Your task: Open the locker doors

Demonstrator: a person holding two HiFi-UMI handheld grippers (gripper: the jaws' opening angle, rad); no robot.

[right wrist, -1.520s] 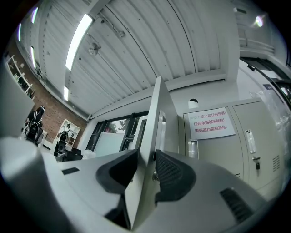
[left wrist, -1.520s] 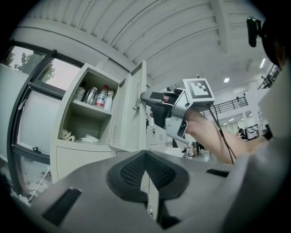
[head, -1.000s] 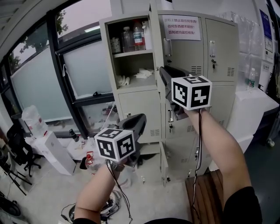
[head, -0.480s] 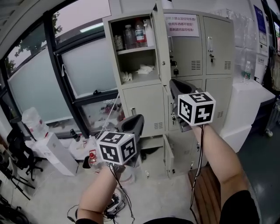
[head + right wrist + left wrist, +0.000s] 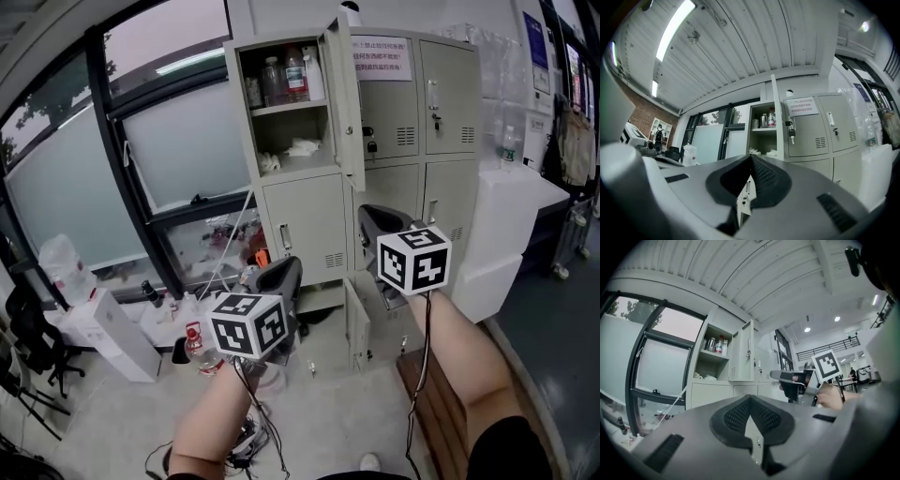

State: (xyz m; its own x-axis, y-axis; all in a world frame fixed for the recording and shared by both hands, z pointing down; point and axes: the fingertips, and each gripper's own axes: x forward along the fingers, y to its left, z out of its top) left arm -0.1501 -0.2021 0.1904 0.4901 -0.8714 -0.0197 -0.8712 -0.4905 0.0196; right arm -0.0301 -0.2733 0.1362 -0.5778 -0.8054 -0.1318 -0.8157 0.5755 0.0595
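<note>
The beige locker bank [image 5: 450, 141] stands ahead. Its top-left door [image 5: 343, 112] hangs open on a shelf of bottles [image 5: 286, 77] and white cloths. A small bottom door [image 5: 355, 323] is ajar too. The notice door [image 5: 384, 103], the top-right door [image 5: 447, 94] and the middle-left door [image 5: 305, 234] are closed. My left gripper [image 5: 281, 267] [image 5: 750, 399] is shut and empty, held low and well short of the lockers. Level with the middle row, my right gripper [image 5: 370, 214] [image 5: 751, 157] is shut on nothing and touches no door. Keys [image 5: 791, 132] hang from the notice door's lock.
A white cabinet [image 5: 506, 216] stands right of the lockers, a wooden bench [image 5: 441, 394] below my right arm. On the floor at the left are a water bottle [image 5: 195, 347], a white box [image 5: 112, 328] and cables [image 5: 244, 436]. Glass window panels [image 5: 178, 150] line the left wall.
The right gripper has dropped from beside the open top door's edge to middle-row height. The lockers look farther off and both grippers sit lower in the view.
</note>
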